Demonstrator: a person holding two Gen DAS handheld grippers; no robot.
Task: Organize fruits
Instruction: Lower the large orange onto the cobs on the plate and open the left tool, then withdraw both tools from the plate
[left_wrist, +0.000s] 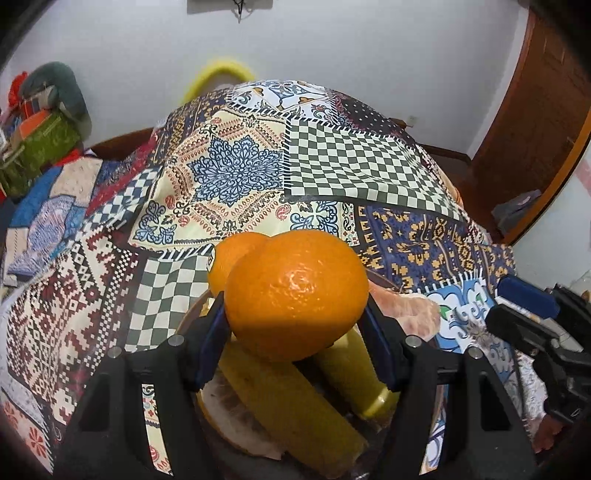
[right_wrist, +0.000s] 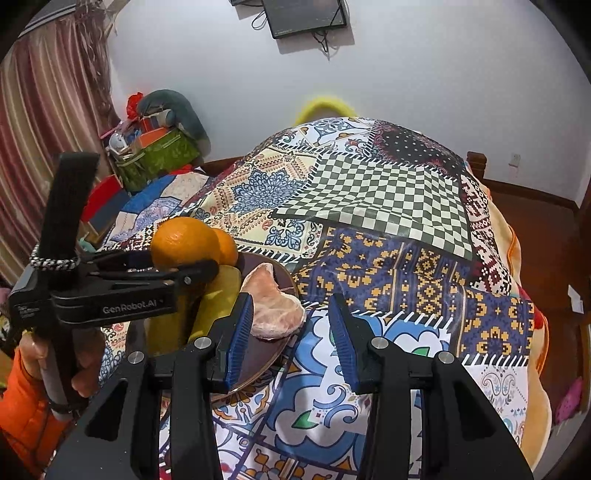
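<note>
Left tool (left_wrist: 295, 321) clamps orange (left_wrist: 295, 291); right tool (right_wrist: 291, 339) part-open (nothing held) over patchwork tablecloth (right_wrist: 388, 192); white wall (right_wrist: 406, 74) behind.

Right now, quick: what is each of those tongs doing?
Left tongs: closed on an orange, held above the plate of fruit.
Right tongs: open, holding nothing, over the tablecloth beside the plate.

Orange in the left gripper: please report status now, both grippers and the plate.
Left gripper shut on orange, above plate. Right gripper open, empty. Plate holds bananas, second orange, pomelo pieces. Nothing blocking.
</note>
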